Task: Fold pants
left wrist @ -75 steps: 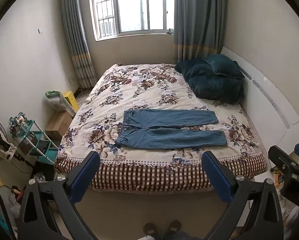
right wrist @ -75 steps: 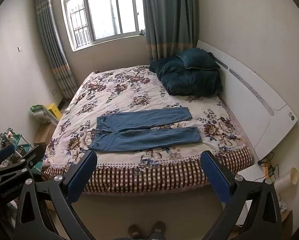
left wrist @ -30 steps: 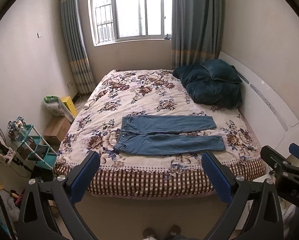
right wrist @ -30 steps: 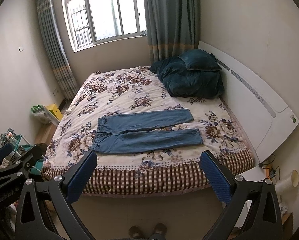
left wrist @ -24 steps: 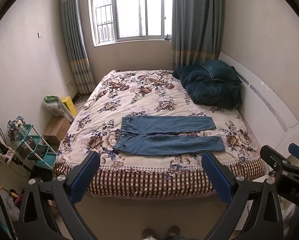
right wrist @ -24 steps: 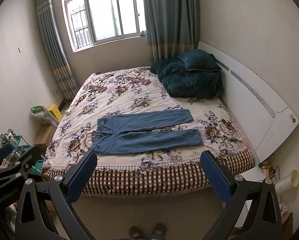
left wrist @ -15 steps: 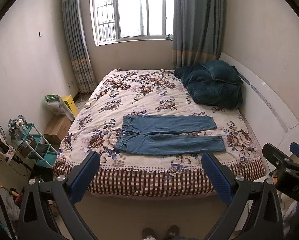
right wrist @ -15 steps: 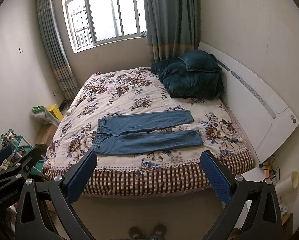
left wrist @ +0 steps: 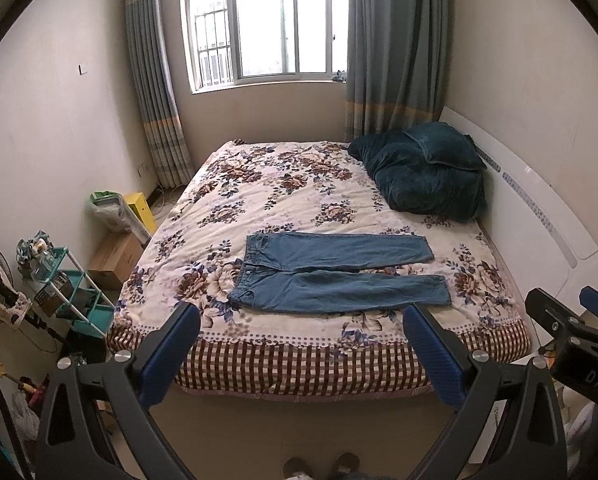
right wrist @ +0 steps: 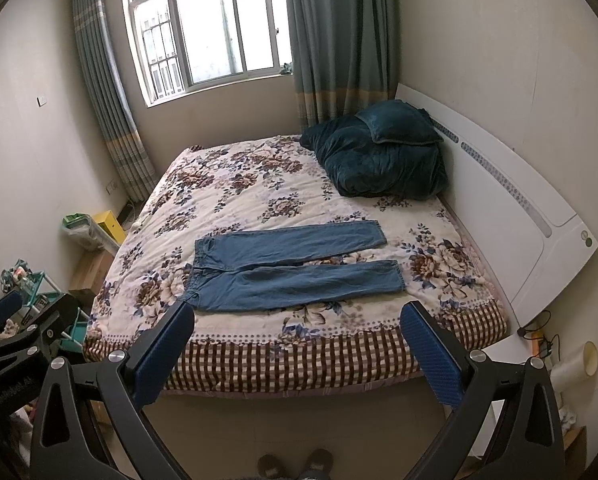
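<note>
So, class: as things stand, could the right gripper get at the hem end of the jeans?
Probably not yet. The right gripper is open and nothing blocks it, but it hangs short of the bed, clear of the jeans; the person would have to step closer.

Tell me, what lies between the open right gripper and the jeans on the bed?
In the right wrist view, only bare floral bedspread and its checkered edge lie between the right gripper and the jeans. No other thing rests there.

Daylight is entering through the window (left wrist: 267,26), overexposing its panes; fisheye distortion is bending the walls, and black vignetting is darkening every corner.
</note>
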`<state>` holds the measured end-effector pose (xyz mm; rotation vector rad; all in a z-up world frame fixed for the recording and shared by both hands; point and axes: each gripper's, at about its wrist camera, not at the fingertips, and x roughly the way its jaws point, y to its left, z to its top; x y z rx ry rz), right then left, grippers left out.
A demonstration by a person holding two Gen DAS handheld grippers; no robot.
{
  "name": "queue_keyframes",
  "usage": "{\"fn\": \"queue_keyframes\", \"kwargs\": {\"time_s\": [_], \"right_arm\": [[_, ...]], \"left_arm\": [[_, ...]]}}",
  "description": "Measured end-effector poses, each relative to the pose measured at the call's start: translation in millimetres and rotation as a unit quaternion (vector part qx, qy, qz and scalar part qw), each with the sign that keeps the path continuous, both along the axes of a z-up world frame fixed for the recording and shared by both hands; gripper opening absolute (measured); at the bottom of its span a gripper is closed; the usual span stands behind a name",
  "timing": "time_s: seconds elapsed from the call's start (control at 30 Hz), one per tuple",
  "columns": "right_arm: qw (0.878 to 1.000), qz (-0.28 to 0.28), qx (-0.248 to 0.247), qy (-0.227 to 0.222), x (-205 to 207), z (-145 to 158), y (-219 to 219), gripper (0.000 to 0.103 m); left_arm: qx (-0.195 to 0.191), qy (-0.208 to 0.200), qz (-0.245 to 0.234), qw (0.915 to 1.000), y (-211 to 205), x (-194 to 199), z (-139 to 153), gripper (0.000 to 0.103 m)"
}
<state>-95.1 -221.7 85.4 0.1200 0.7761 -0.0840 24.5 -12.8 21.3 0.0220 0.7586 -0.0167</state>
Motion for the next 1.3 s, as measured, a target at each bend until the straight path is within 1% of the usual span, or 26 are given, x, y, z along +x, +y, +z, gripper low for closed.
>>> {"fn": "queue_keyframes", "kwargs": {"time_s": [0.2,0.53,0.63,0.73,0.83,0.9,1.0,1.17,1.2,1.23,1.3], "right_arm": [[1.0,0.001,0.0,0.001,0.1,0.8,-0.6,0.103],[1.0,0.001,0.001,0.001,7.1,-1.5,1.1,0.103],[1.0,-0.002,0.003,0.002,11.5,-4.7,-2.9,0.103],[1.0,-0.008,0.015,0.007,25.0,-16.3,-14.8,0.103],[0.999,-0.01,0.029,0.015,44.6,-33.1,-29.1,0.103],[0.999,-0.007,0.038,0.027,62.1,-48.4,-39.5,0.103],[0.999,-0.013,0.027,0.034,92.9,-71.4,-49.6,0.103],[0.996,-0.018,0.047,0.072,164.1,-114.2,-63.5,0.103],[0.996,-0.017,0.048,0.077,180.9,-124.1,-66.2,0.103],[0.995,-0.02,0.048,0.08,197.2,-133.5,-68.5,0.103],[0.994,-0.03,0.051,0.096,238.2,-158.4,-75.0,0.103]], "left_arm": [[0.0,-0.001,0.001,1.0,1.4,-1.4,-0.7,0.103],[0.002,0.0,0.014,0.9999,3.7,10.2,0.6,0.103],[0.002,-0.003,0.025,0.9997,0.3,16.9,-3.9,0.103],[0.0,-0.003,0.043,0.9991,-3.8,30.4,-13.7,0.103],[-0.002,-0.002,0.065,0.9979,-8.3,49.6,-27.8,0.103],[-0.013,0.007,0.071,0.9974,-10.1,66.2,-38.7,0.103],[-0.027,0.033,0.071,0.9966,-12.9,96.8,-60.7,0.103],[-0.009,0.071,0.078,0.9944,-22.1,164.2,-104.1,0.103],[-0.009,0.079,0.077,0.9939,-24.7,178.8,-113.7,0.103],[-0.009,0.087,0.076,0.9932,-25.4,201.8,-125.5,0.103],[-0.003,0.095,0.072,0.9928,-24.8,231.2,-140.2,0.103]]}}
